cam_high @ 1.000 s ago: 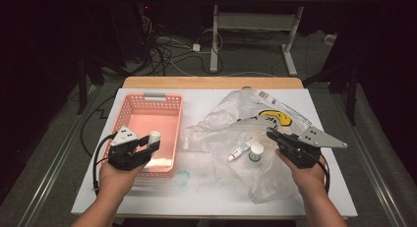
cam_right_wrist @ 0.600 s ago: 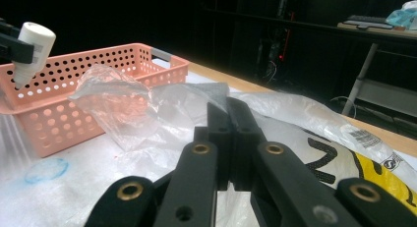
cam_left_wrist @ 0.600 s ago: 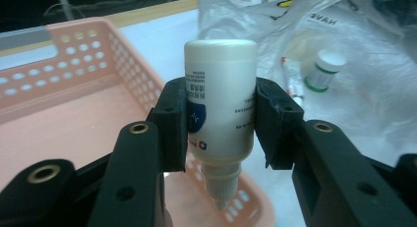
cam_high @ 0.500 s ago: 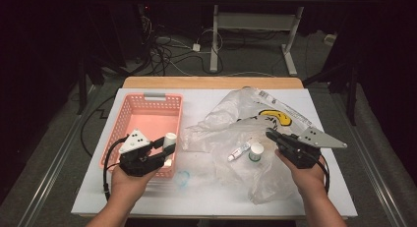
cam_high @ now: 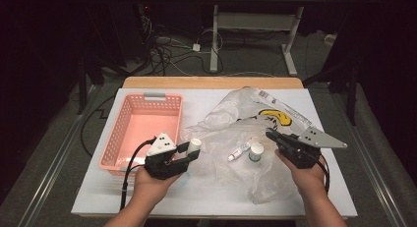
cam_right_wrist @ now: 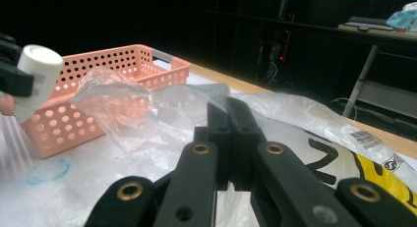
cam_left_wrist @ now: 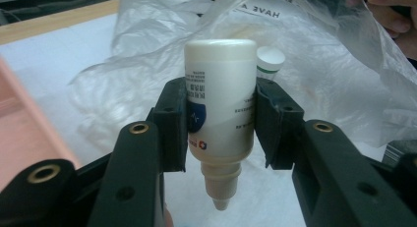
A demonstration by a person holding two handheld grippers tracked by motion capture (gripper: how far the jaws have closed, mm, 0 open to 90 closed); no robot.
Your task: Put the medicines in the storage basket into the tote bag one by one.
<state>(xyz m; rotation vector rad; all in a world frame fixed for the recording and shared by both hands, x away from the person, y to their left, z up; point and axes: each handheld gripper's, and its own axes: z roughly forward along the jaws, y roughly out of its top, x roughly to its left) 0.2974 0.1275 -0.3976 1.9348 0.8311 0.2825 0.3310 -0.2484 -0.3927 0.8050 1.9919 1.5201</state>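
Here, smooth white plastic bottle (cam_left_wrist: 221,109).

Label print on the white bottle (cam_left_wrist: 220,111) in the left gripper (cam_left_wrist: 220,124) is too small and blurred to read; the pads cover both its sides. Behind it, a capped vial (cam_left_wrist: 269,60) is mostly hidden, only cap showing. Plastic bag (cam_high: 255,138) veils a small tube (cam_high: 239,151) ahead of the right gripper (cam_high: 269,134); its markings can't be read. Bag lettering (cam_right_wrist: 339,163) beside the right gripper is cut off. Pink basket (cam_left_wrist: 19,133) is cropped at the frame edge.
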